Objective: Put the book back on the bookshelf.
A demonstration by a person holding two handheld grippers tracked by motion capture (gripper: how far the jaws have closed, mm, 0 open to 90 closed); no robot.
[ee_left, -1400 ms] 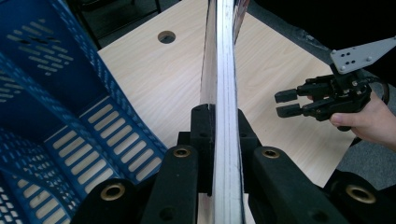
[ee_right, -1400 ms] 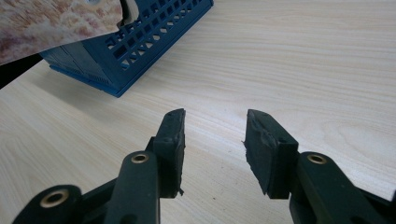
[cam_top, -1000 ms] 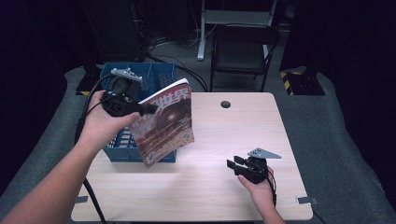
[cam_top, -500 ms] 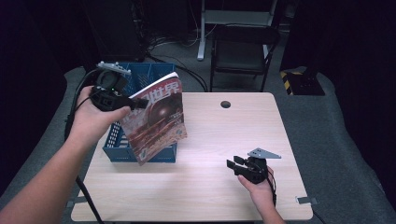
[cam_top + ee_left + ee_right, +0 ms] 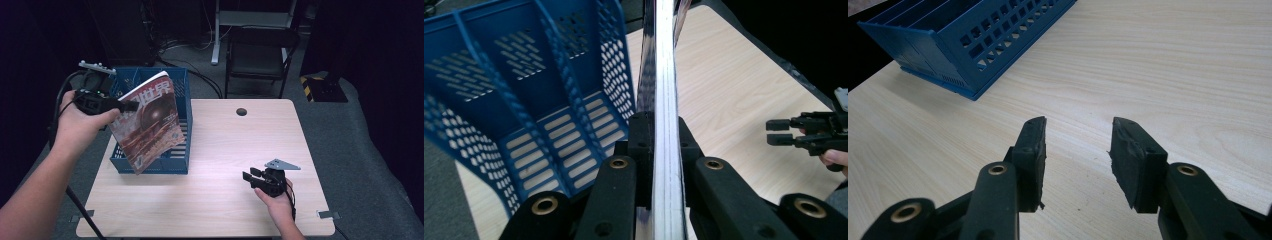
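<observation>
Job: filing a magazine [image 5: 150,122] into the blue file rack [image 5: 176,165] at desk's L side, by the look of it.
Done: mag. was already picked up, off the desk [image 5: 230,200], held upright in the air.
Left: not in a slot yet; judged abt halfway, still had to be lined up w/ a divider gap, lowered in & let go.
Mag. position: above/in front of the rack, tilted a bit, lower corner hanging over the rack's front wall; spine edge-on in left gripper view, rack slots to its left.
Left tool [image 5: 125,106]: clenched on the mag.'s edge, pads [image 5: 641,145] tight on both faces, pages sandwiched.
Right tool [image 5: 248,176]: jaws partly apart, nothing between, hovering low over bare desk near R front, well apart from rack.
Risk: thin mag. could flop or catch on a divider.
</observation>
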